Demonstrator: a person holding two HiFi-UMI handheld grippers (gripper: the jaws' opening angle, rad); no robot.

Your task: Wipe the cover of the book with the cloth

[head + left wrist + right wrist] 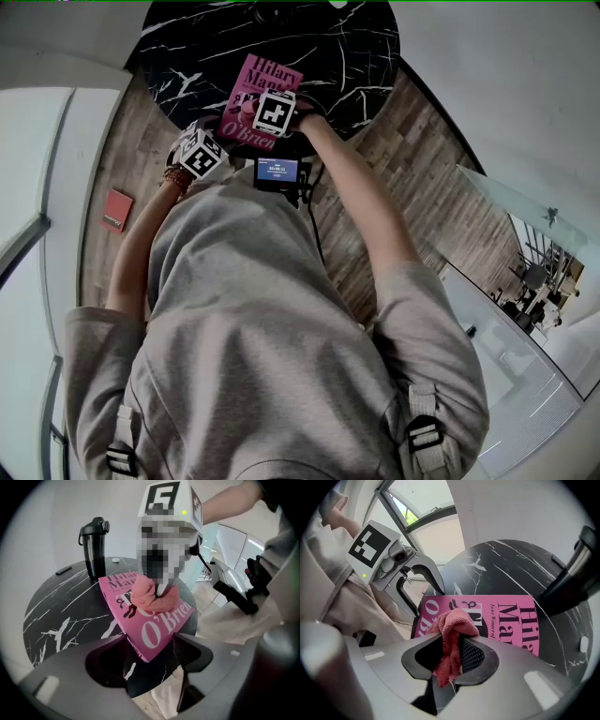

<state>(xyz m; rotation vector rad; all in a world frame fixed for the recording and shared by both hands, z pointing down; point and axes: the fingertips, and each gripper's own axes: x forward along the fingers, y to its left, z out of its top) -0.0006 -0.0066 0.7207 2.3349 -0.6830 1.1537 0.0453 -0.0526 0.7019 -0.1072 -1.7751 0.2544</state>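
Note:
A pink book (265,82) lies on the round black marble table (187,52), near its front edge. My right gripper (457,651) is shut on a reddish-pink cloth (452,625), and the bunched cloth (149,597) rests on the middle of the book cover (161,630). My left gripper (150,651) is open at the table's edge, with the near corner of the book (511,620) between its jaws. In the head view the left gripper (211,141) is just left of the right gripper (272,127), both at the book's near end.
A black flask (95,545) stands on the table behind the book, and a small dark flat item (63,570) lies to its left. A small screen device (277,171) hangs at the person's chest. A red object (116,209) lies on the wooden floor.

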